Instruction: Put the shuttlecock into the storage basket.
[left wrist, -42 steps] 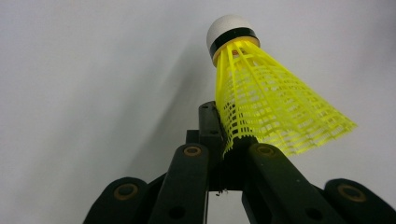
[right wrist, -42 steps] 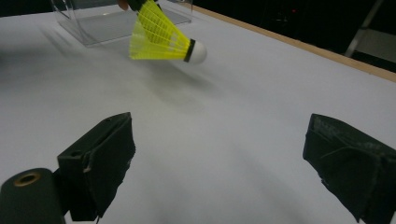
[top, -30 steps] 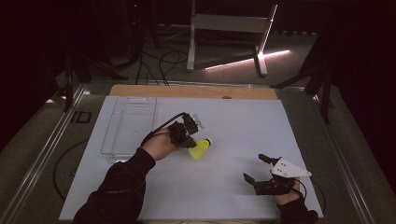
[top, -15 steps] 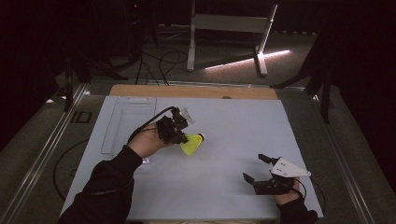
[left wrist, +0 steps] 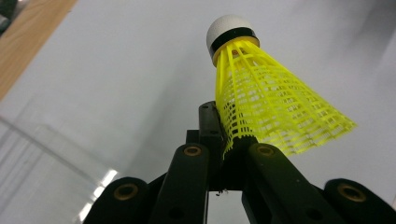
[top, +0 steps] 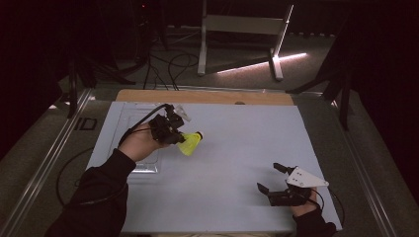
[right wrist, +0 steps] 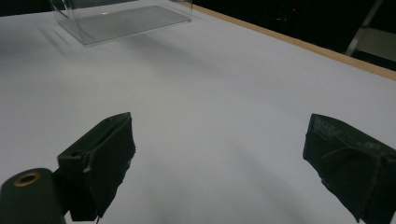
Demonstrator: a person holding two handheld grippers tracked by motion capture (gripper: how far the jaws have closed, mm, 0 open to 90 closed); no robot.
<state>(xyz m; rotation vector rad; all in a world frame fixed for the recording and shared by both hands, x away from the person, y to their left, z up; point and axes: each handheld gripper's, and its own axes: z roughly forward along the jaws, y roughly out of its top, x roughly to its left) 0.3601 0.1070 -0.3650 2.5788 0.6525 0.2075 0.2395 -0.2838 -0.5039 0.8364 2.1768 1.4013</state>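
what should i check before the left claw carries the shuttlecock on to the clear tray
1. Grip: the left claw is shut on the skirt edge of the shuttlecock: ok.
2. Hold depth: the claw pinches only the rim of the skirt, and the cork tip points away from it; a slip seems possible: cannot tell.
3. Lift: the shuttlecock looks clear of the mat in the high view: ok.
4. Tray: it sits under the left hand, and nothing can be made out inside it: ok.
5. Right claw: open, low near the mat's front right corner, far from the path: ok.
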